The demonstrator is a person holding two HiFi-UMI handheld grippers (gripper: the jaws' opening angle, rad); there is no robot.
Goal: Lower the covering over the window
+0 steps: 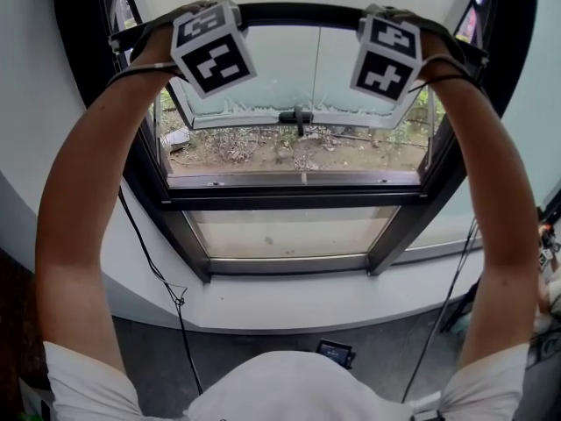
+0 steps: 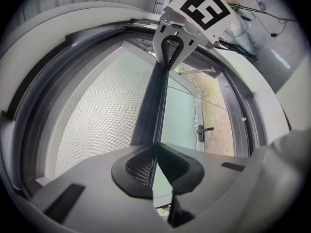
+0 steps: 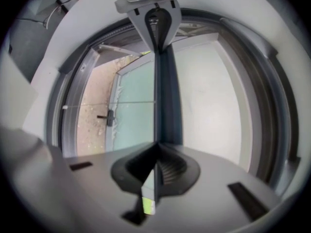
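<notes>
Left claw (image 2: 154,173), right claw (image 3: 154,171) on blind bar (image 1: 298,14), ends behind cubes (image 1: 213,46)

The pale mesh blind (image 2: 97,120) covers only the window's (image 1: 289,198) top. Its dark bottom bar (image 1: 298,13) lies level, pinched by my left tool (image 2: 154,154) and right tool (image 3: 155,152).

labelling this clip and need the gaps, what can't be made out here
Head view: marker cubes hide where the left gripper and right gripper pinch the bar.
Head view: top of the blind, cut off by the upper edge.
Head view: device on the floor, partly behind the shirt, too small to identify.
</notes>
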